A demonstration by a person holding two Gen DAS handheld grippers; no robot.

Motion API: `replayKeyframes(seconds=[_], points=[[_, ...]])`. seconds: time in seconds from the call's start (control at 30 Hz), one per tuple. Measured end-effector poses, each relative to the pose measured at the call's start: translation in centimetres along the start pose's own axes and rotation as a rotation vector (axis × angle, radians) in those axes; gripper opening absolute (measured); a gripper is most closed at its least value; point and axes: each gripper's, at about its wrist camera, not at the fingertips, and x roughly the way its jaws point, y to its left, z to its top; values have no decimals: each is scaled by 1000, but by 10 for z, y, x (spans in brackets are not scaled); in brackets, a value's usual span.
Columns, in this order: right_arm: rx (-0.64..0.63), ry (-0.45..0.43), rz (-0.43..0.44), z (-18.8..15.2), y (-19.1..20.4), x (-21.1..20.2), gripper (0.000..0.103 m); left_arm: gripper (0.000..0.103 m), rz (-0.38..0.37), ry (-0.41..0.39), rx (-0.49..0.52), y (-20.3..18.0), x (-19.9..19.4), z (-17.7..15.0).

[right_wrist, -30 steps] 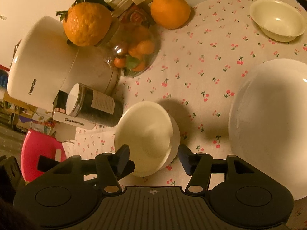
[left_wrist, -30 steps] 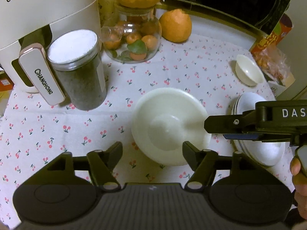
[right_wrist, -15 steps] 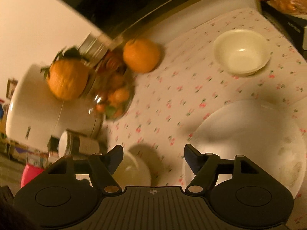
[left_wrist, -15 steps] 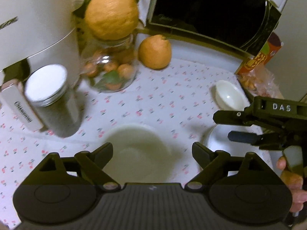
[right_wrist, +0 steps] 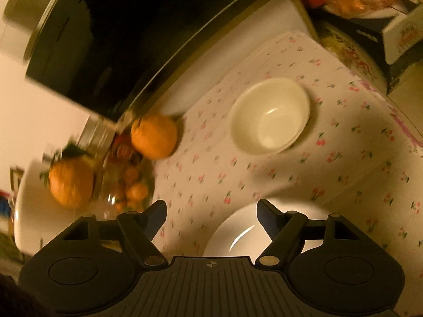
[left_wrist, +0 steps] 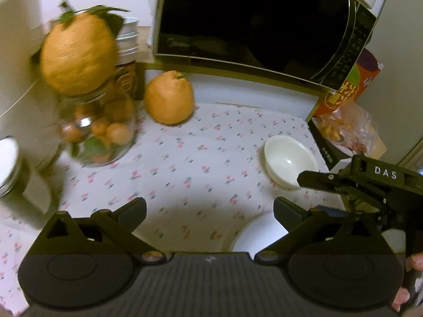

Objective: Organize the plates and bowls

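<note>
Two grippers, left (left_wrist: 208, 211) and right (right_wrist: 211, 212), have swung off the inverted bowl; jaws opening, empty. Small bowl (right_wrist: 269, 116) sits right of the orange (right_wrist: 154, 136), plate (right_wrist: 238, 240) nearest; bowl likely next.

"DAS" in white capitals on black body of right gripper (left_wrist: 341, 198), seen from left wrist view, at right edge of table. Large yellow characters, not legible, on orange-red carton (left_wrist: 346, 89) at back right corner of table, beside microwave (left_wrist: 253, 23). Small brand mark on microwave door's lower left, too small to read. Round emblem on tin (left_wrist: 127, 79) behind glass jar, blurred. Dark print on box (right_wrist: 380, 34) in right wrist view, unreadable.
</note>
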Motion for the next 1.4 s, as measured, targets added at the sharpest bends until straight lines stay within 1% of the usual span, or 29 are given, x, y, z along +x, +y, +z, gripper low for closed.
replayKeyframes(seconds=[0.17,0.23,0.33,0.37,0.4,0.43,0.5,0.53,0.6,0.63,0.7,0.73,0.8,0.9,1.0,1.1,1.4], points=[[99,-43,5,18,-27,6,77,102,-14,8,5,-22,30,13],[130,-55,15,23,-35,8,77,101,-10,6,28,-32,42,17],[170,-81,28,28,-46,9,76,94,-6,-3,67,-45,58,21],[186,-94,28,30,-49,9,75,89,-13,-6,74,-48,64,23],[206,-104,29,32,-53,10,72,84,-24,-8,75,-51,68,24],[225,-110,31,33,-57,10,70,82,-32,-8,71,-52,72,26],[271,-117,38,36,-67,13,62,72,-52,-4,55,-55,81,29],[290,-119,41,37,-71,15,59,70,-60,-1,46,-57,86,30],[319,-131,39,38,-78,17,46,57,-83,6,26,-59,95,32],[326,-134,38,38,-80,18,43,53,-84,11,20,-62,100,33],[339,-133,40,38,-83,21,35,40,-81,17,11,-65,107,34],[345,-130,43,37,-84,23,33,37,-81,17,9,-66,111,34],[356,-124,43,37,-86,27,28,24,-84,18,5,-69,117,33],[360,-119,35,36,-87,30,21,13,-95,31,-11,-71,125,32],[379,-115,30,35,-89,33,16,9,-80,28,0,-74,129,30],[395,-104,27,34,-90,35,13,4,-74,30,9,-75,129,30],[362,-84,52,31,-74,31,13,2,-105,36,22,-81,117,29]])
